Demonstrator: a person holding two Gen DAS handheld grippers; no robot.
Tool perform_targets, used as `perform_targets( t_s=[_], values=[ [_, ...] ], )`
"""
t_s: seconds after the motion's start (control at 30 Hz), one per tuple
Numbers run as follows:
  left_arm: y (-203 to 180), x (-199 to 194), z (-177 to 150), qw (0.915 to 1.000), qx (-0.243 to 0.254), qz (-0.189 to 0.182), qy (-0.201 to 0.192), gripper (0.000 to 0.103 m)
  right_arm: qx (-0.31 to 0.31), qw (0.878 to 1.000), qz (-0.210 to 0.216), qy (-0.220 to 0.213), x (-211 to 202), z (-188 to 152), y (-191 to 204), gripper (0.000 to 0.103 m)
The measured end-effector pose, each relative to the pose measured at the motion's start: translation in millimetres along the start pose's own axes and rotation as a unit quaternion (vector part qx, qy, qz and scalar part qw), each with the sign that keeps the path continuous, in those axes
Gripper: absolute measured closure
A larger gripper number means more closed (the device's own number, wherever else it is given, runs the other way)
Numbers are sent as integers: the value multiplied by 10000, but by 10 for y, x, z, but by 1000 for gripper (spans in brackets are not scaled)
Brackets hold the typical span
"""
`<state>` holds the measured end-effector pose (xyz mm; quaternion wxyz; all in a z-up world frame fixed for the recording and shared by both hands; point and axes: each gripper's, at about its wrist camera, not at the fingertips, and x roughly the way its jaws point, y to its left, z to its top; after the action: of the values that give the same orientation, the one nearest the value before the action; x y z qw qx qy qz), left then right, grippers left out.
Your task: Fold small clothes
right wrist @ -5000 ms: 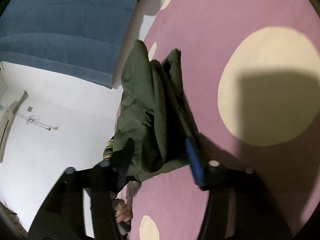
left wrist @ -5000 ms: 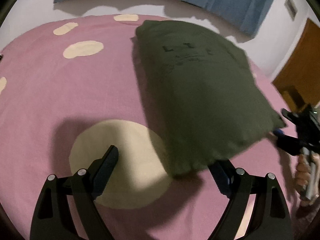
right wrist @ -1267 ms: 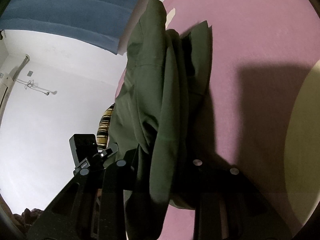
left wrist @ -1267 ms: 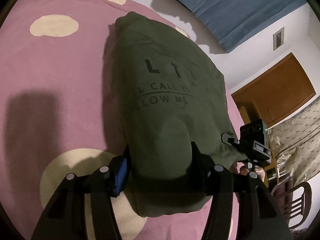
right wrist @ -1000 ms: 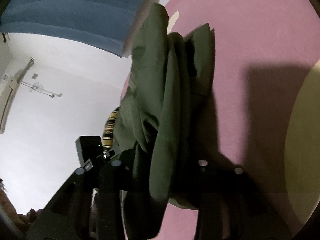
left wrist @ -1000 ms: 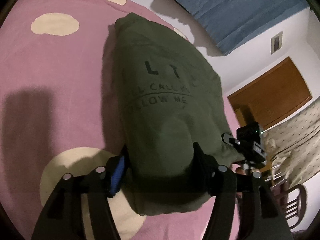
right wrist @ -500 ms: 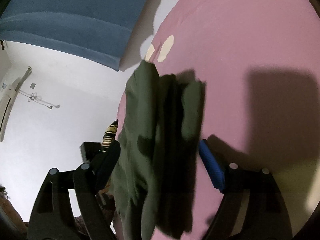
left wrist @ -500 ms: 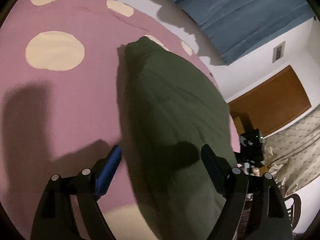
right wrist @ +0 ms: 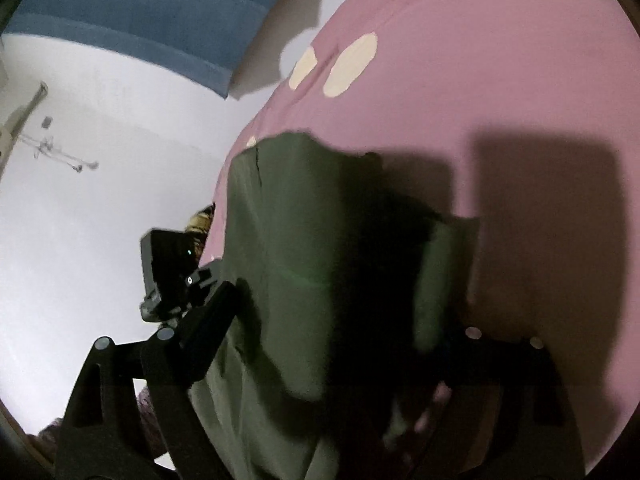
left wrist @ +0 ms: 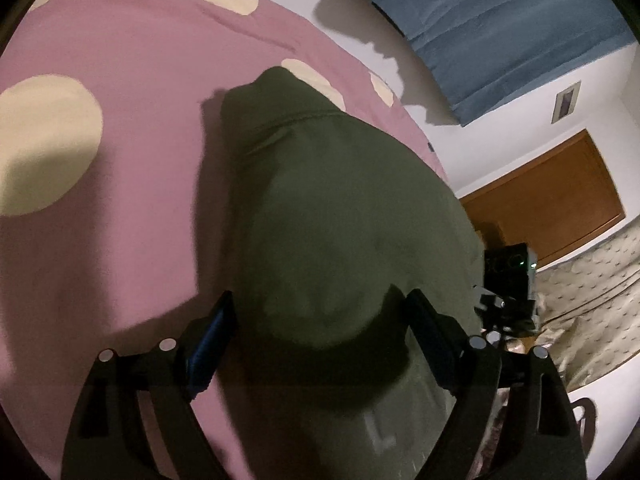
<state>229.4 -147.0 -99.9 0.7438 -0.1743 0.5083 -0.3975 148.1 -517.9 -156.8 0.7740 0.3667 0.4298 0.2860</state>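
A dark green garment (left wrist: 340,208) lies folded on the pink bedcover (left wrist: 120,160), plain side up, with a pale letter showing at its near end. My left gripper (left wrist: 318,326) straddles its near part; the jaws are opening and the fingers stand wide at either side of the cloth, not pressing it. In the right wrist view the garment (right wrist: 304,232) runs between the fingers of my right gripper (right wrist: 336,320). Those jaws are closing. The left finger (right wrist: 212,312) stands beside the cloth's edge, while the other finger is lost in shadow and folds.
The bedcover (right wrist: 480,60) carries cream dots. Behind the bed hang a blue curtain (left wrist: 500,20) and a white wall (right wrist: 100,160). To the right are a wooden door (left wrist: 552,200), a beige patterned cloth (left wrist: 592,300) and a chair (left wrist: 584,420).
A second ago both grippers were shut on the garment's near edge with the print facing up. They have let go, the cloth has folded over plain side up, and both grippers now straddle it.
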Motion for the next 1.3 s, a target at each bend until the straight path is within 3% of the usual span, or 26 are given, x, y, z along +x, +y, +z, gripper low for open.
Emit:
perform_targets(
  t_s=[0.1,0.23,0.4,0.87,1.3],
  values=[
    [-40,-1,-31,9996,186,231,-31,29,-7,9999,-106,60,36,-21,-1,44],
    [-144,-75,-97,9969,536,554,-141,38,-29,9999,-80,-122,-20,-91,29,54],
    [-170,-183,-138,9966,422,685,-189,46,-125,9992,69,-381,-93,-147,152,65],
    [-373,-443,-136,9897,738,1162,-384,52,-73,9968,496,-623,1,-174,373,69],
    [-33,-708,86,9856,551,1526,-477,53,178,9960,775,-418,504,51,471,69]
  ],
)
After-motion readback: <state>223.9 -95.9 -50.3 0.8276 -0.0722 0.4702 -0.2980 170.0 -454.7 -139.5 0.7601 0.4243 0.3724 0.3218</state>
